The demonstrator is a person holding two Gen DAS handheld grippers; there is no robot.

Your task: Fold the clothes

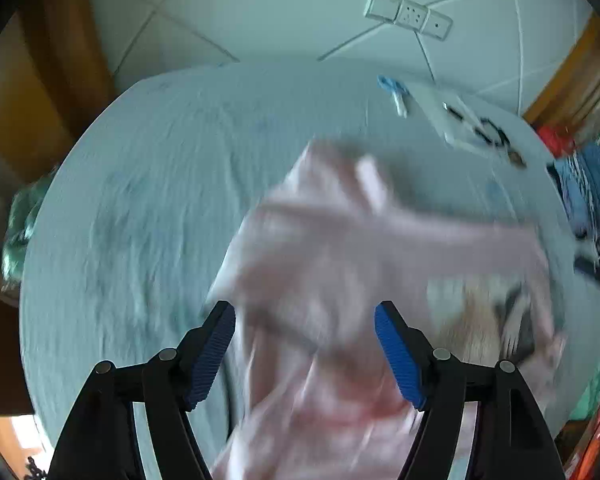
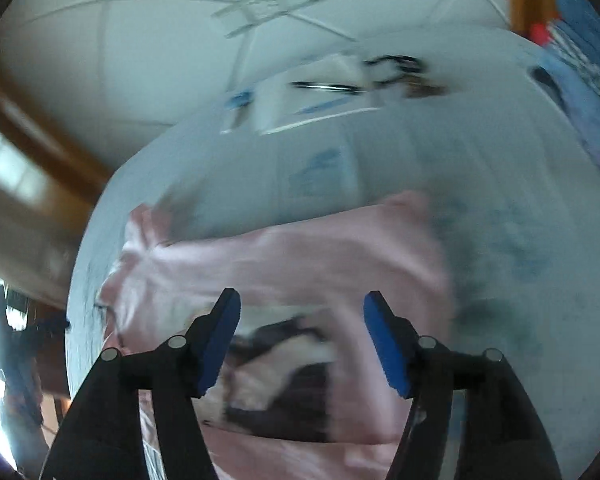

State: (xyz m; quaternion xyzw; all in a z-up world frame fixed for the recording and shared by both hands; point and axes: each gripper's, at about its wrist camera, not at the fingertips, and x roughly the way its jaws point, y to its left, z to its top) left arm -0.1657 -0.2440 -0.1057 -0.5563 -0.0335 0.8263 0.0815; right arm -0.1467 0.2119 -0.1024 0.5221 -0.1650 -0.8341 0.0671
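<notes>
Left wrist: both tongs (image 1: 305, 354) (image 2: 302, 342) gape over pink garment (image 1: 340, 248); glasses (image 1: 488, 130) lie beyond.

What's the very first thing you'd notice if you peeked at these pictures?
A big crumpled pink garment lies in the middle of a pale blue bedsheet, blurred by motion. Both the left gripper and the right gripper hang over it with blue pads spread wide. At the bed's far edge lies a white sheet with glasses.
</notes>
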